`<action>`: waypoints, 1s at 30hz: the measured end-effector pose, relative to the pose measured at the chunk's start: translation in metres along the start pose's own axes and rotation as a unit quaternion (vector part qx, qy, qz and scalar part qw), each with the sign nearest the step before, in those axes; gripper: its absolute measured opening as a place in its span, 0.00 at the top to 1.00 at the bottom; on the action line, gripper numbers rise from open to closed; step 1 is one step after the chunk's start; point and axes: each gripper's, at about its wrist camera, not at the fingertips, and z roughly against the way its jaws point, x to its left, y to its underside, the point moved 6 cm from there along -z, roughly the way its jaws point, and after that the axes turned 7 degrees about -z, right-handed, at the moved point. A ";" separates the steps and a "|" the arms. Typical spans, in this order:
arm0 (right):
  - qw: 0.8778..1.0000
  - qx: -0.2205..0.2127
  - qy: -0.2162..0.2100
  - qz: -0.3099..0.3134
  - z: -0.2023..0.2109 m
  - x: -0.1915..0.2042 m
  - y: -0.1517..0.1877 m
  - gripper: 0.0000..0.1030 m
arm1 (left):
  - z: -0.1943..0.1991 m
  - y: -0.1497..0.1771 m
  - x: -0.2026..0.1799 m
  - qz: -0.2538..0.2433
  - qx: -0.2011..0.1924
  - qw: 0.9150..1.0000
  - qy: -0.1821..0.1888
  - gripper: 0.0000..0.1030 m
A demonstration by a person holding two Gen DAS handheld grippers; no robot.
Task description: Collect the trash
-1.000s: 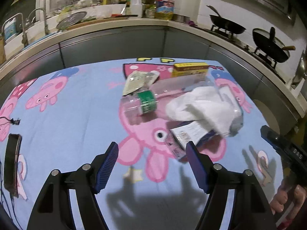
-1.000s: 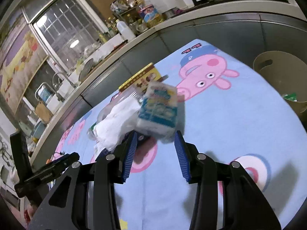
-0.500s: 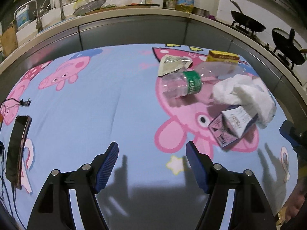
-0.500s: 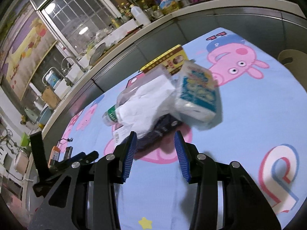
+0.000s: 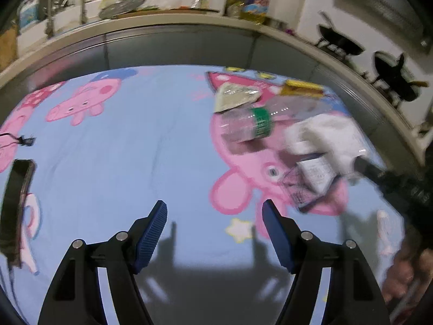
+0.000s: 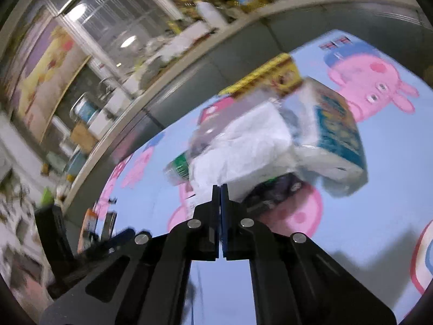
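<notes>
A pile of trash lies on the cartoon-pig tablecloth (image 5: 135, 149): a clear bottle with a green label (image 5: 249, 124), crumpled white paper (image 5: 324, 135), a dark carton (image 5: 308, 181), a foil packet (image 5: 232, 97) and a yellow box (image 5: 303, 88). My left gripper (image 5: 213, 211) is open above bare cloth, left of and nearer than the pile. The right wrist view adds a blue-and-white tissue pack (image 6: 333, 135) leaning on the white paper (image 6: 243, 146). My right gripper (image 6: 219, 189) is shut, its tips at the paper's near edge above the carton (image 6: 276, 192); nothing shows between them.
A dark phone (image 5: 16, 197) and a cable plug (image 5: 25, 140) lie at the cloth's left edge. A steel counter with a sink (image 5: 67, 8) and woks (image 5: 338, 43) curves behind the table. A person's hand (image 5: 406, 270) holds the right gripper at the lower right.
The right jaws went from open to shut. The right gripper moved in on the pile, so the white paper now sits at its tips. The left gripper shifted a little; the pile sits further right in its view.
</notes>
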 end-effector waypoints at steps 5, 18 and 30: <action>0.995 0.052 -0.058 0.057 0.001 0.032 0.047 0.99 | 0.012 -0.006 -0.020 0.027 0.003 0.989 0.143 0.19; 0.980 0.154 -0.113 0.053 -0.003 0.027 0.110 0.32 | -0.006 0.006 -0.033 0.010 0.035 0.990 0.140 0.19; 0.995 0.068 -0.073 -0.001 0.047 -0.025 0.048 0.37 | -0.021 0.020 -0.058 -0.012 0.063 0.986 0.152 0.18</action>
